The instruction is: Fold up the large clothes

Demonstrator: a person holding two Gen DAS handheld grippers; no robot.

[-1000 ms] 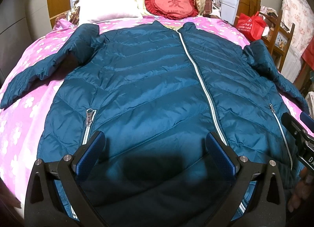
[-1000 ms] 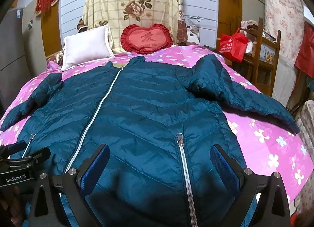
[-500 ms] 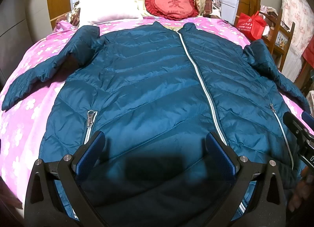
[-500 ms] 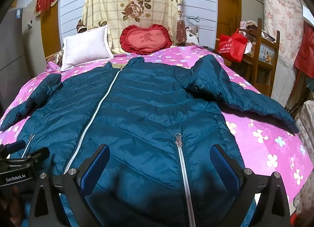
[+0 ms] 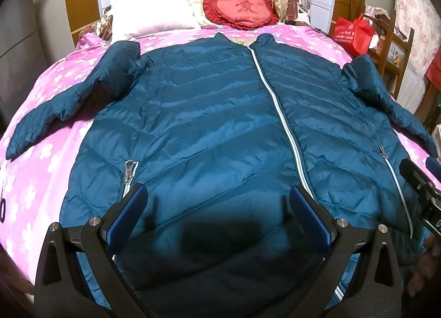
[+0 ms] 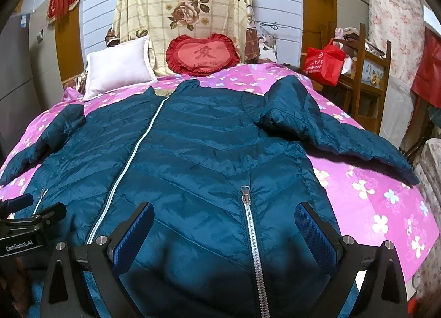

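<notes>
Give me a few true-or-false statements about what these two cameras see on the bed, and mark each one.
1. The jacket lies spread out with its front zipper closed. True.
2. The left claw is clamped shut on the hem. False: its fingers stand wide apart, gripping nothing.
3. A red heart-shaped cushion sits by the head of the bed. True.
4. The bedspread is plain white. False: it is pink with flowers.
5. The right claw is open above the jacket's lower part. True.
6. Both sleeves are folded across the chest. False: each sleeve lies out to its side.
</notes>
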